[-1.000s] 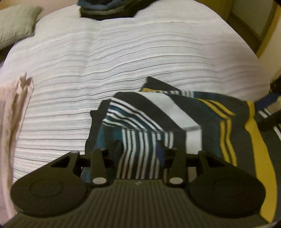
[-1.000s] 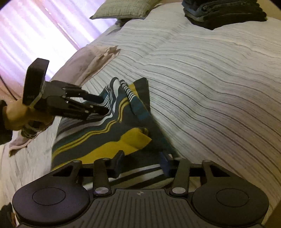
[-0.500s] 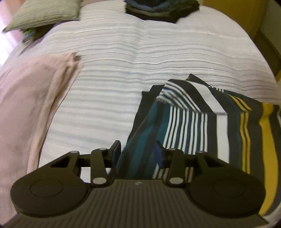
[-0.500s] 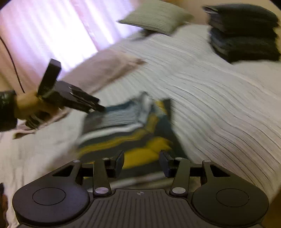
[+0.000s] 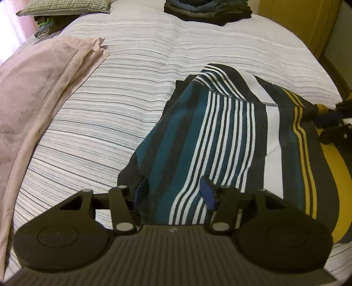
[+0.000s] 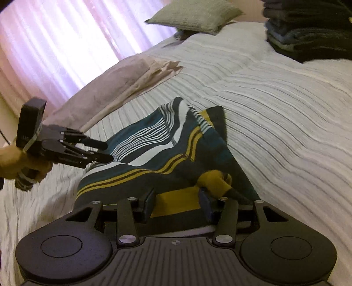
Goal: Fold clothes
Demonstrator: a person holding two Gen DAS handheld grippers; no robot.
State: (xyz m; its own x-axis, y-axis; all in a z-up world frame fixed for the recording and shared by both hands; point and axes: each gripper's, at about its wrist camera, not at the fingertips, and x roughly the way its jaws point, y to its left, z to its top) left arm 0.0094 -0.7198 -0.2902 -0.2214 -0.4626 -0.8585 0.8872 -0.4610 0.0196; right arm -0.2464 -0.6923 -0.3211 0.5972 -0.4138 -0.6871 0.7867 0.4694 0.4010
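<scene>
A striped garment [image 5: 220, 136] lay lengthwise on the bed [image 5: 123, 105] between both spread-fingered grippers, left gripper [image 5: 173, 191] and right gripper [image 6: 178, 203] at opposite ends

FREE: bare striped bedspread [image 5: 136, 72] lying open between the pink cloth and the striped garment, and right of the garment in the right view | BLOCKING: pink cloth [image 5: 37, 88] covering the left edge | striped garment [image 5: 220, 136] occupying the near centre | dark folded stack [image 6: 312, 33] and pillow [image 6: 193, 17] sitting at the far end
</scene>
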